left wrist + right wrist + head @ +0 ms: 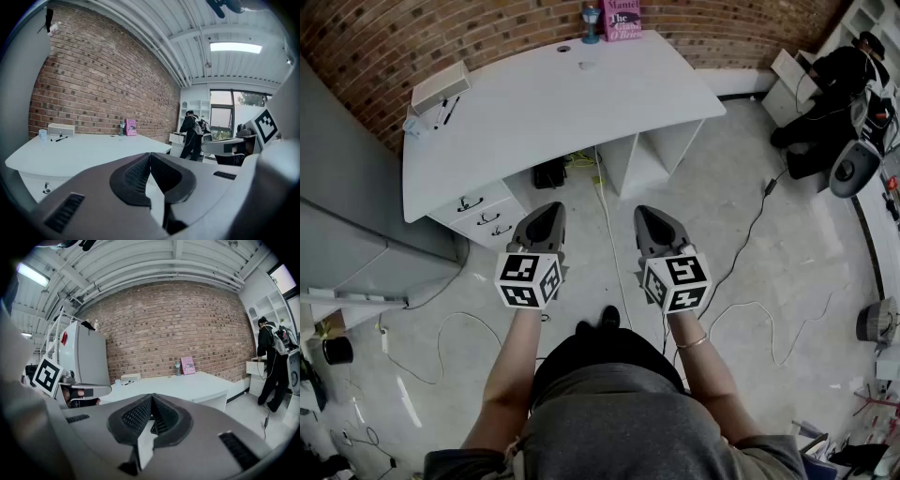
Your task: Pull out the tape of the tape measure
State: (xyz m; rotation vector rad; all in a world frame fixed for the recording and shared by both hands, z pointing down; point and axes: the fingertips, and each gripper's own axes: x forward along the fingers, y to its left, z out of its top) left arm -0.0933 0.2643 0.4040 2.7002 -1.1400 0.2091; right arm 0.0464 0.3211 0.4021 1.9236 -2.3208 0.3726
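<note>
A red brick wall (487, 28) backed the curved white desk (516, 122); no tape measure could be picked out anywhere.
It would probably be a small rigid case with a thin, springy tape, so clamp the case and pinch the end hook. The left gripper (549, 208) and right gripper (645, 212) hung over the floor short of the desk, fingers pressed together, empty.

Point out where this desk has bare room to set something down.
The white desk is bare across its middle and right end, from the white box at the left corner to the pink book at the back edge. Crowded: that left corner, with pens beside the box, and the back edge by the book.
</note>
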